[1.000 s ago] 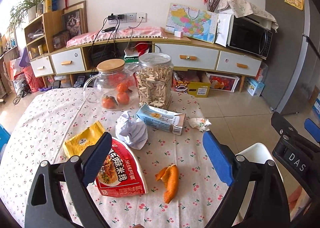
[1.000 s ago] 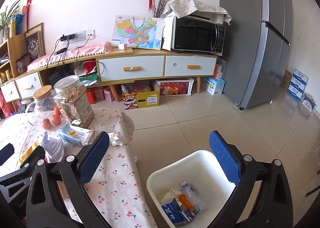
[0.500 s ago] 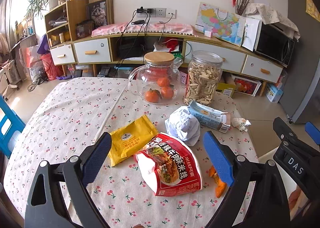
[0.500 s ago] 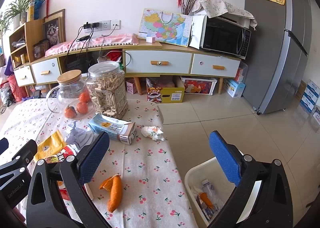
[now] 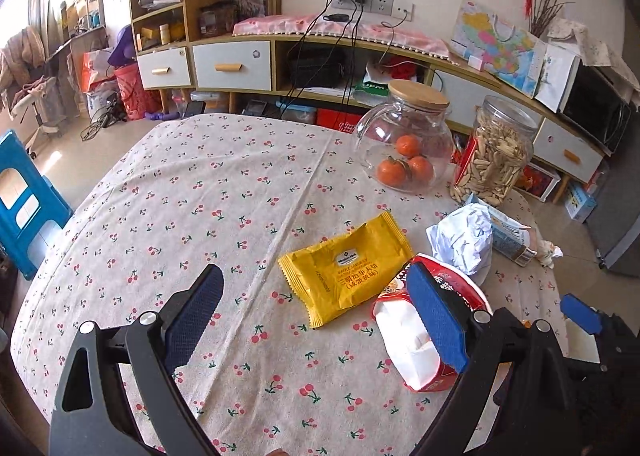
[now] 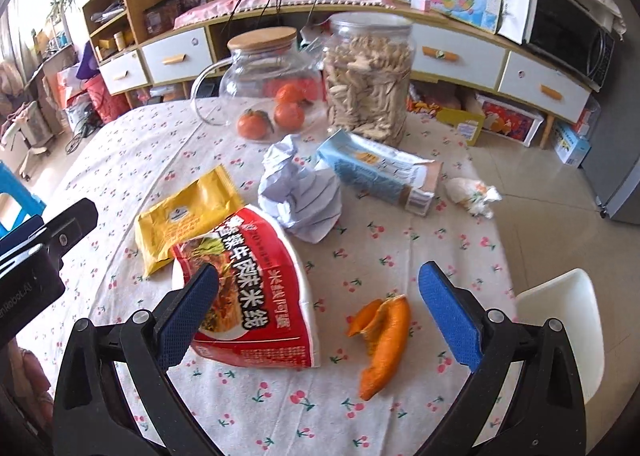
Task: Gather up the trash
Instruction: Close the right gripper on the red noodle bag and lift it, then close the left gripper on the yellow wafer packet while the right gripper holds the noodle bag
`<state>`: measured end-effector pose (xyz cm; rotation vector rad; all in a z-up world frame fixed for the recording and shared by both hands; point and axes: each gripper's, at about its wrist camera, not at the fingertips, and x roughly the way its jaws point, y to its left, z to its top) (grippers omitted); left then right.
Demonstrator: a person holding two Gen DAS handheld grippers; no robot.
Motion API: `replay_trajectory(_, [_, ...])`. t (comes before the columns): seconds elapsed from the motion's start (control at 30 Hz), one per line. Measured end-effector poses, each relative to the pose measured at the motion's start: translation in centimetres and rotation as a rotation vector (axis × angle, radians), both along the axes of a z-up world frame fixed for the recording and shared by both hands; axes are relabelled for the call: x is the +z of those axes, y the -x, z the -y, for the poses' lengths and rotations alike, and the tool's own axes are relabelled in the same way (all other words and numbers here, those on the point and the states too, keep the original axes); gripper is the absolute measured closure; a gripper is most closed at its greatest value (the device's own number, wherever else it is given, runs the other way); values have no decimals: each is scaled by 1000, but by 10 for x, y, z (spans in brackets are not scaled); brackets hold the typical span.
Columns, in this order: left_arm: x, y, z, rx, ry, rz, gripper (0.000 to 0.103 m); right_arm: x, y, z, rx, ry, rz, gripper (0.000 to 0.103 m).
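Observation:
Trash lies on the cherry-print table (image 5: 200,195): a yellow snack wrapper (image 5: 348,270), a red noodle cup (image 6: 248,292) on its side, a crumpled white paper (image 6: 300,191), a light blue carton (image 6: 376,171), an orange peel (image 6: 384,340) and a small crumpled wad (image 6: 474,195). My left gripper (image 5: 316,320) is open above the table, just left of the yellow wrapper and the noodle cup (image 5: 420,332). My right gripper (image 6: 320,316) is open, between the noodle cup and the orange peel. The white bin (image 6: 560,320) rim shows at the table's right edge.
A glass jug (image 6: 260,83) with oranges and a clear jar of snacks (image 6: 368,75) stand at the table's far side. A blue stool (image 5: 24,199) is to the left. A long sideboard (image 5: 232,63) and microwave (image 6: 568,35) line the wall.
Both grippers swung left and lowered toward the table. The right view moved from over the bin to over the noodle cup and peel. Both stayed open.

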<state>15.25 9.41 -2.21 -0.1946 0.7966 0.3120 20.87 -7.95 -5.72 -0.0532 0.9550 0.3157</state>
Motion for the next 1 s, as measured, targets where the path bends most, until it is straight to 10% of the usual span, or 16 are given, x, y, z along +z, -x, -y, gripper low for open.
replay_trajectory(0.5, [-27,-65,-26,-110,100,-173,13,-35,-5,-38,201,-22,-183,7])
replay_trajectory(1.0, [-73,-102,-17,-202,116,-313,13,-5,35,-15,254,17,-127,12])
